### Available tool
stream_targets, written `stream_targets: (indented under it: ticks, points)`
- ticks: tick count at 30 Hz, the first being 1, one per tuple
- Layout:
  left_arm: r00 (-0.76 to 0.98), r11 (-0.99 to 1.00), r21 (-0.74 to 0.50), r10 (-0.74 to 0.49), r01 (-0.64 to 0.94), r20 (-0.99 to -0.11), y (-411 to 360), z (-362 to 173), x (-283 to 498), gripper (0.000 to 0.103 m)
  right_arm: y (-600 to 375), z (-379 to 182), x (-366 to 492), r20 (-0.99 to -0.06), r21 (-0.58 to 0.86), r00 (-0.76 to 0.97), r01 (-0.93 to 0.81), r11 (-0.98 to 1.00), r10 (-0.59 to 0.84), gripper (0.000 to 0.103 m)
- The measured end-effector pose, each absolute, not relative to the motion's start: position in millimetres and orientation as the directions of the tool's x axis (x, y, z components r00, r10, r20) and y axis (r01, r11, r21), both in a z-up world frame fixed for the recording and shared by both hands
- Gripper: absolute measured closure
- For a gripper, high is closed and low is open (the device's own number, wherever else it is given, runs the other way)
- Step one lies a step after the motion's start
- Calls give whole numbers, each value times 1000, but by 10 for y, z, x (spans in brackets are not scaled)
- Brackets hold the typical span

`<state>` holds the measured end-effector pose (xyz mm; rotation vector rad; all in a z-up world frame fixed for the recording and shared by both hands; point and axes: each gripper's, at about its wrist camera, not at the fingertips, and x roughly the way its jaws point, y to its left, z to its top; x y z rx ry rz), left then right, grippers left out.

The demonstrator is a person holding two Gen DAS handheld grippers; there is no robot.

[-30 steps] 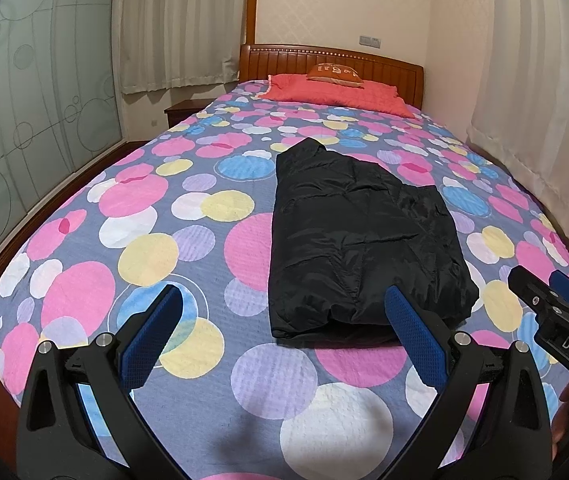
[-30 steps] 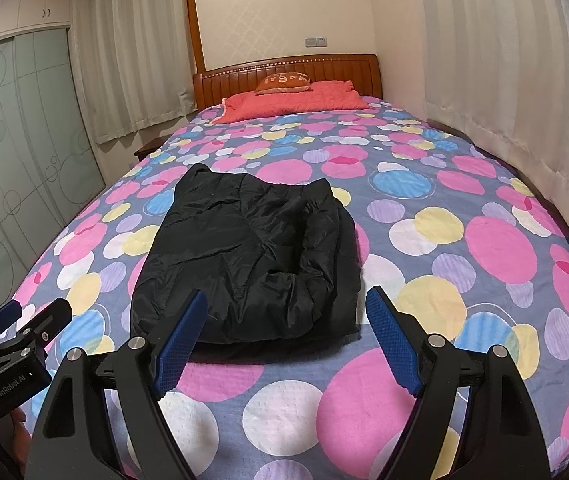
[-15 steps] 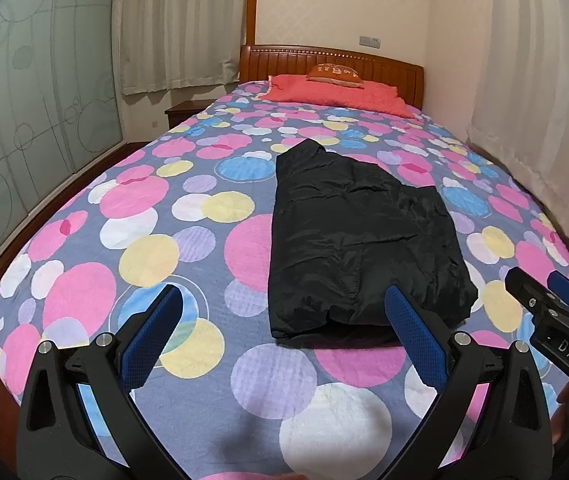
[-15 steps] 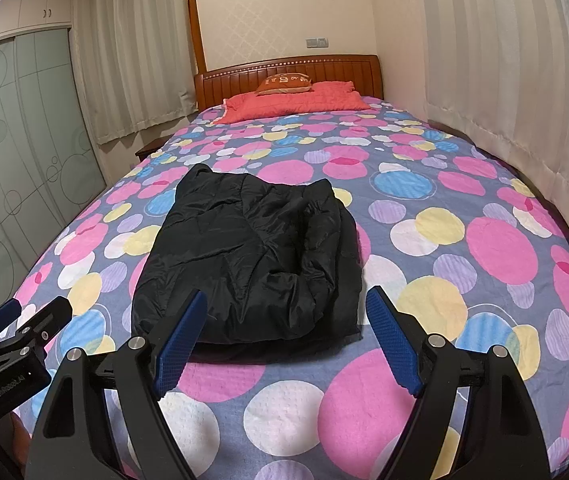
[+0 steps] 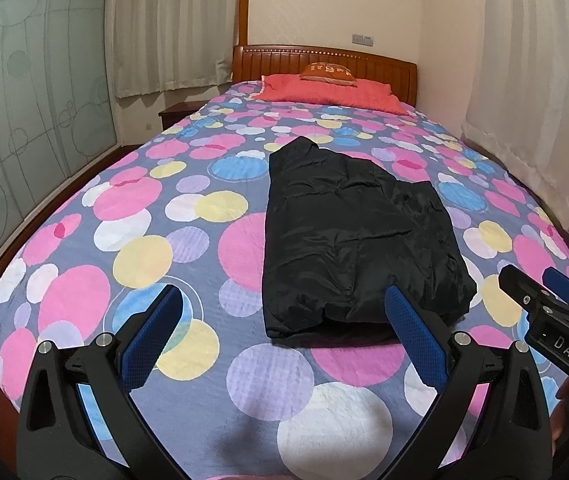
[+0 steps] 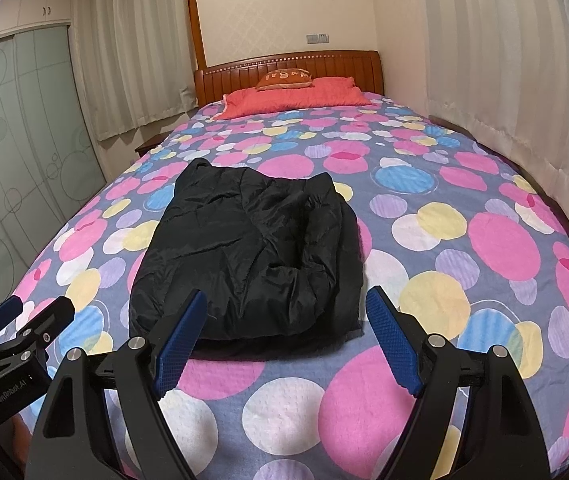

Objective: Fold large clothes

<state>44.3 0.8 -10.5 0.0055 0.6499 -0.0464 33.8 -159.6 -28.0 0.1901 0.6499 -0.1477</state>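
A black padded jacket (image 5: 348,236) (image 6: 252,256) lies folded into a long rectangle in the middle of the bed (image 5: 188,360) (image 6: 484,240), which has a spotted cover. My left gripper (image 5: 280,304) hovers over the bed's near end, open, with nothing between its blue pads; the jacket's near edge lies just beyond its right finger. My right gripper (image 6: 286,304) is open too, held above the jacket's near edge without touching it. Each gripper shows at the edge of the other's view: the right gripper (image 5: 540,284) and the left gripper (image 6: 32,312).
Red pillows (image 5: 324,88) lie against the wooden headboard (image 6: 284,66). Curtains (image 6: 504,60) hang along the right side of the bed, and frosted sliding doors (image 5: 24,120) stand on the left. A small nightstand (image 5: 176,114) sits beside the headboard.
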Motion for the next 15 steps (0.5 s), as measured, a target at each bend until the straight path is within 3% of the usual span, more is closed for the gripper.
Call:
stream_targets:
  ticks: [10,15]
  points:
    - [767,1000,-3,-18,21,-641,157,-401,716,2,-1845,-483,420,-638,154,767,212,965,-67,23]
    - [721,997,4,56,-73,-691,550,-687,1084,2,-2387,-690,493,-652,138,738,342,929,-174,23]
